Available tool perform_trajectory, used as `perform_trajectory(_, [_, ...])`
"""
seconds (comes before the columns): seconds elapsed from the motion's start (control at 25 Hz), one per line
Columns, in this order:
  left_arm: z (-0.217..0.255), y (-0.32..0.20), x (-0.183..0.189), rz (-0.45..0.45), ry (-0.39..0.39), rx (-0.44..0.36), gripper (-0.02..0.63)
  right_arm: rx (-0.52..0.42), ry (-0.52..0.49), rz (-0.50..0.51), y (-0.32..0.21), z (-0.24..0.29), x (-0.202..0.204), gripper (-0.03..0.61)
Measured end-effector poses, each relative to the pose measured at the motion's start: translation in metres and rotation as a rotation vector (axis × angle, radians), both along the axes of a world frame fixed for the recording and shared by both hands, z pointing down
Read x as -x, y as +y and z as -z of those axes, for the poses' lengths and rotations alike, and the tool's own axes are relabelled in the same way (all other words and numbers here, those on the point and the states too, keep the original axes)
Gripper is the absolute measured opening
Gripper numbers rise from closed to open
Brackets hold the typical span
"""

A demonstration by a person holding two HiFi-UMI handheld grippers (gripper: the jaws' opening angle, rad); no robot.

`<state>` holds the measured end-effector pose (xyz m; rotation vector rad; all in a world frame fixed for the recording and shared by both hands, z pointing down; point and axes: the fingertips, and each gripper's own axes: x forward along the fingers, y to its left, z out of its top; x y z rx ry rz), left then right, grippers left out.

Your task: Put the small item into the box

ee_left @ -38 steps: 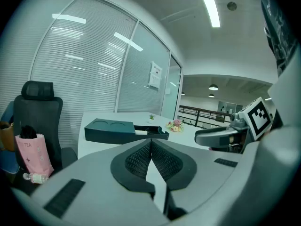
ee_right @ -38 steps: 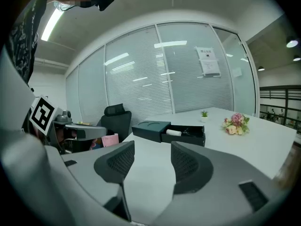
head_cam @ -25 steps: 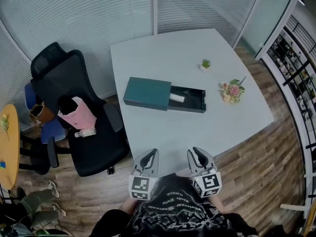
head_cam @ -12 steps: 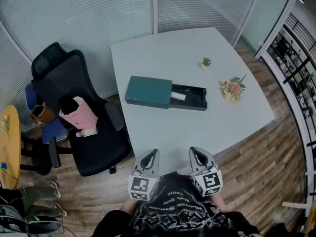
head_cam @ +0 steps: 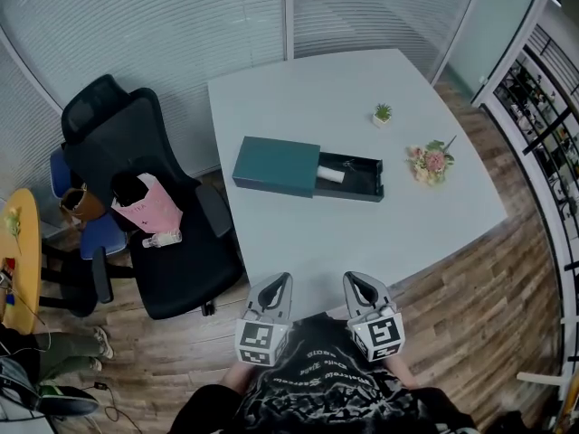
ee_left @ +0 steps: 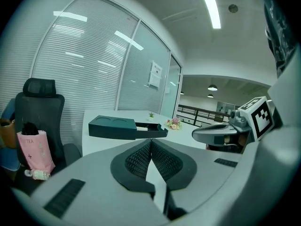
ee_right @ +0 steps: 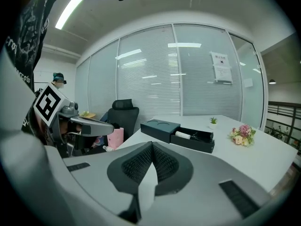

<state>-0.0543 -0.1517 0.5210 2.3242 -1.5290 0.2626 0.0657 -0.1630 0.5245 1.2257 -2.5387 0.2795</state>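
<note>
My desk carries the box at its middle, drawer slid out to the right. My left tool and right tool hover at the near edge, both closed tight and empty. The small item lies in the drawer's left end.

The box is dark teal, the small item white, the tabletop pale grey, the flowers pink and the chair black.

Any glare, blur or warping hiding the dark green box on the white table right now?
Head view: sharp, evenly lit, walls bowed by the lens, dark green box clear. Left gripper view: ceiling strip light blown out, corners black. Right gripper view: same curvature, box readable.
</note>
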Motion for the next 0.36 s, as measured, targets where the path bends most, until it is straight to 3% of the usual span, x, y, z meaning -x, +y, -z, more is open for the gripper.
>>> perform_trajectory(0.36, [0.0018,-0.0033,0.0002,0.013,0.001,-0.014,0.017,0.004,0.015,-0.020,-0.0070,-0.0027,-0.0099,0.008])
